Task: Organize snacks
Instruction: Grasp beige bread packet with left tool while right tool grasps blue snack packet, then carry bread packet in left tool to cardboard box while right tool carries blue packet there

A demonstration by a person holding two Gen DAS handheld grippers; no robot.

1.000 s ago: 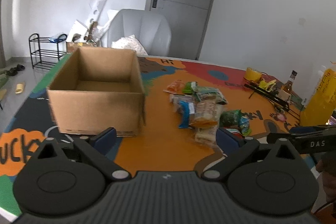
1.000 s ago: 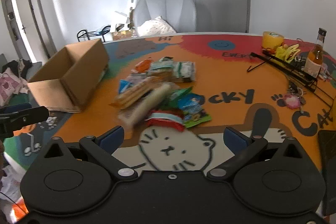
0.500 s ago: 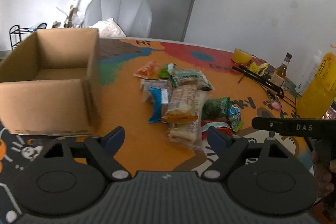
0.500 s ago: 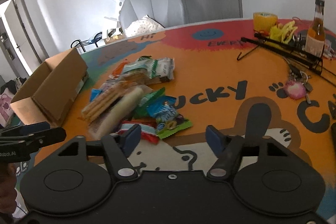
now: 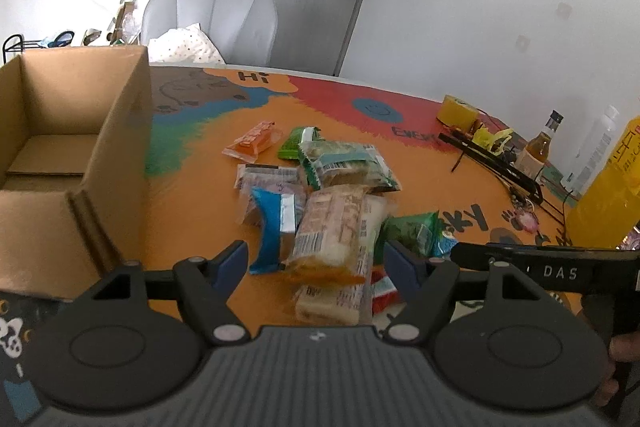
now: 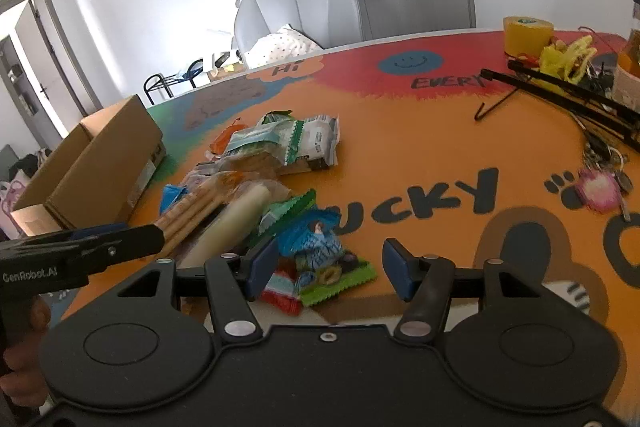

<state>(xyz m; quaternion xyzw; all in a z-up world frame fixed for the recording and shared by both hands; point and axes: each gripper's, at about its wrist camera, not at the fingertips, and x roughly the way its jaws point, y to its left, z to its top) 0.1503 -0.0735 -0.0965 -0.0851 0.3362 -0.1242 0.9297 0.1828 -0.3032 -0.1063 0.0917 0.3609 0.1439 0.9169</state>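
Left wrist view: my left claw (image 5: 316, 263) is part open, jaws have just been closing, nothing pinched; a long clear-wrapped biscuit pack (image 5: 334, 227) lies between the blue pads (image 5: 230, 261), pads not touching it. Its long axis runs away from me, roughly along the claw line, near end slightly blurred. It sits on top of the snack pile (image 5: 320, 195) mid-counter (image 5: 192, 195), right of the cardboard box (image 5: 72, 163). The box is open-topped, corrugated, rectangular, nothing visible inside. Around the pack: a blue foil sachet (image 5: 272, 227) lying parallel on its left, a crinkly green-edged bag (image 5: 348, 167) behind it lying crosswise, a small orange packet (image 5: 252, 141) at the far left of the pile, a glossy green pouch (image 5: 416, 233) on its right. The counter has a printed cartoon mat, orange in the middle. My right claw's arm comes in from the right edge. Right wrist view: my right claw (image 6: 330, 267) is at mid width too, jaws have just been closing, holding nothing. Between its pads (image 6: 262, 265) lie a flat blue-and-green foil packet (image 6: 320, 251) with zigzag edges and a red-striped one (image 6: 282, 287) beside it, both loose on the counter. The biscuit pack here points diagonally up-right. My left claw's arm enters from the left edge.
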